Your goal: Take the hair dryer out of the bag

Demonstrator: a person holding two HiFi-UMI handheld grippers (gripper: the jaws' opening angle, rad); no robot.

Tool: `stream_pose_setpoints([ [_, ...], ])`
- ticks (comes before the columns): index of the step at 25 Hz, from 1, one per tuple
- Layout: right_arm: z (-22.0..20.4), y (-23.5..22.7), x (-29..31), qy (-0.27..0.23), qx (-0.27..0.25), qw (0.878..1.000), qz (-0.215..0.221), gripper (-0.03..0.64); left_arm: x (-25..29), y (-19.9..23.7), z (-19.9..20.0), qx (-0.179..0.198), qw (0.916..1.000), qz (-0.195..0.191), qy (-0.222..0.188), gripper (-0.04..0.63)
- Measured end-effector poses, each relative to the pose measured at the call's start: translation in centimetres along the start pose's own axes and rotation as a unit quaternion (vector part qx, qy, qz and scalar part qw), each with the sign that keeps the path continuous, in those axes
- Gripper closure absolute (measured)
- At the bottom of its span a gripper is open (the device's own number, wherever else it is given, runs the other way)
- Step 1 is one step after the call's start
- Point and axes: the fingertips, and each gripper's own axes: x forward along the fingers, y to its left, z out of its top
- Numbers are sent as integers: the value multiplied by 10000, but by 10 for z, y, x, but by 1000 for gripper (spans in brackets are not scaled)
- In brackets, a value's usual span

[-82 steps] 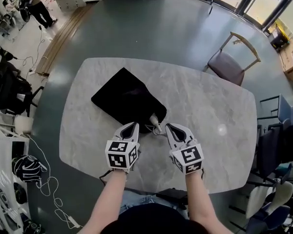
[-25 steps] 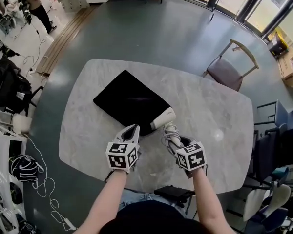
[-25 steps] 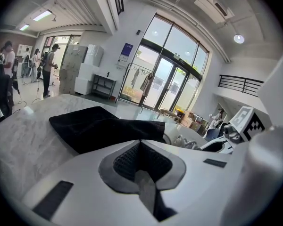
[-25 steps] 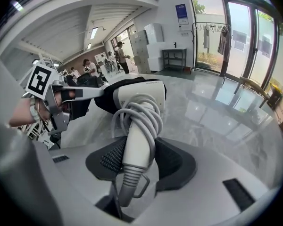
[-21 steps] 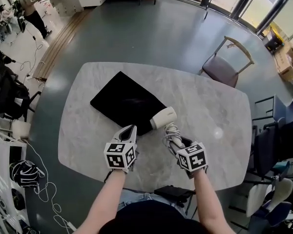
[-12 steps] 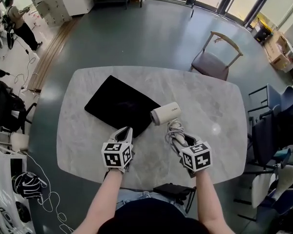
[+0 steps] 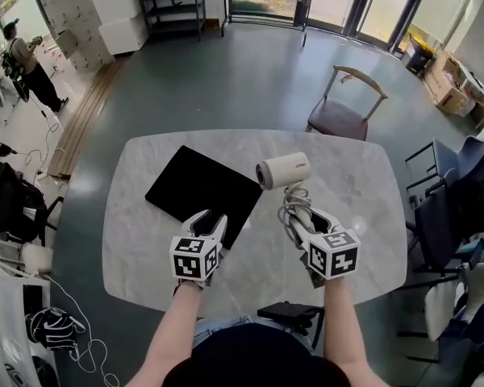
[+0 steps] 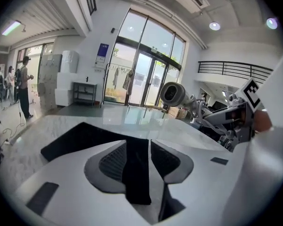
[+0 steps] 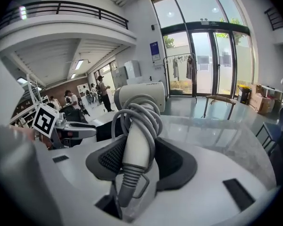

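Observation:
A white hair dryer (image 7: 282, 170) with its cord wound round the handle hangs in the air above the marble table (image 7: 363, 184), clear of the flat black bag (image 7: 202, 190). My right gripper (image 7: 304, 216) is shut on the handle, and the right gripper view shows the pads pressing the handle and cord (image 9: 137, 140). My left gripper (image 7: 208, 222) sits at the bag's near edge. Its jaws are opening, with a strip of black bag fabric (image 8: 137, 173) between them and a thin gap beside one pad. The hair dryer (image 8: 174, 94) shows at the upper right in the left gripper view.
A wooden chair (image 7: 343, 111) stands beyond the table's far edge. More chairs and dark furniture (image 7: 460, 208) crowd the right side. A black object (image 7: 289, 314) lies below the table's near edge. A person (image 7: 28, 63) stands far off at the left.
The right gripper has raised the hair dryer up and away from the bag's mouth. The bag now lies flat. The left gripper's jaws have parted.

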Motion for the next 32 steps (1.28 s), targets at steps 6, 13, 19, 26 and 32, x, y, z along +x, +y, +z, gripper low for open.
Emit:
stream_pose_setpoints([
  [6, 46, -2, -17, -730, -106, 9971, -211, 417, -26, 12, 78, 704, 9930, 195, -928, 440],
  [13, 88, 3, -39, -1669, -373, 9845, -394, 416, -60, 1, 146, 1363, 9741, 79, -1804, 487],
  [19, 112, 14, -58, -2355, -707, 9678, -537, 416, -79, -11, 168, 1633, 9608, 32, -2240, 581],
  [26, 125, 19, -70, -2760, -882, 9547, -672, 416, -93, -13, 178, 1744, 9508, 90, -2561, 581],
  [32, 129, 17, -77, -2984, -895, 9477, -697, 415, -108, -9, 189, 1749, 9412, 201, -2882, 581],
])
